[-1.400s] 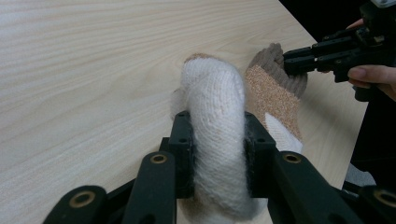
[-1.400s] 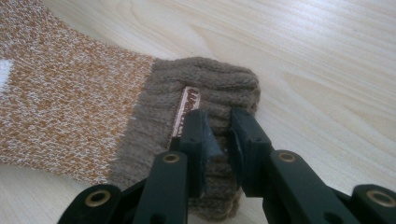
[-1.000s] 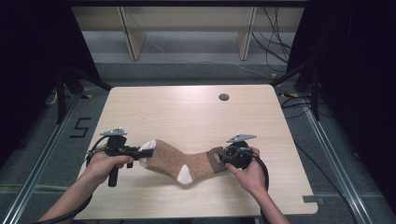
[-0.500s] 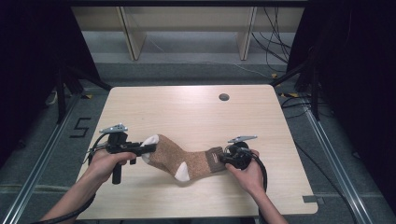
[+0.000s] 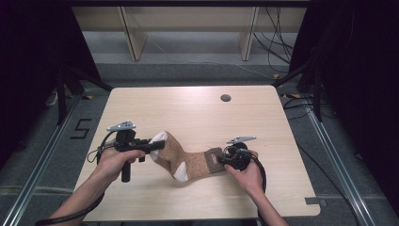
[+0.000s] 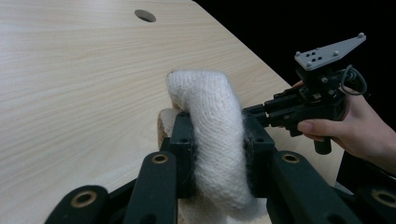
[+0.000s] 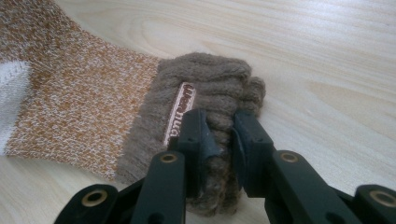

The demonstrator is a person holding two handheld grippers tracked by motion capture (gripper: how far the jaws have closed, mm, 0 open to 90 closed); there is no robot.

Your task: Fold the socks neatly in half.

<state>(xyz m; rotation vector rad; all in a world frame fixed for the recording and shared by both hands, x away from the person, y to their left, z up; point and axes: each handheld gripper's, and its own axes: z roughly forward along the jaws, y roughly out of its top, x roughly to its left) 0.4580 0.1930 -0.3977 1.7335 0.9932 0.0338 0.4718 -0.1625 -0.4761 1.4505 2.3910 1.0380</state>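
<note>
Near the table's (image 5: 141, 101) front edge, a brown marled sock (image 5: 190, 157) hangs between two grippers. At three o'clock the right gripper (image 5: 221, 161) has just been closing, its jaws now pinched nearly together on the ribbed, thick-knit cuff (image 7: 210, 91) beside a woven label (image 7: 180, 112). At nine o'clock the left gripper (image 5: 160, 143) clamps the fuzzy white toe (image 6: 212, 126), raised a little higher than a second ago, so the foot arches off the pale wood-grain. Judging by this, both ends are secured for lifting or stretching flat. Farther off, at twelve o'clock, sits a round cable hole (image 5: 226, 98)
</note>
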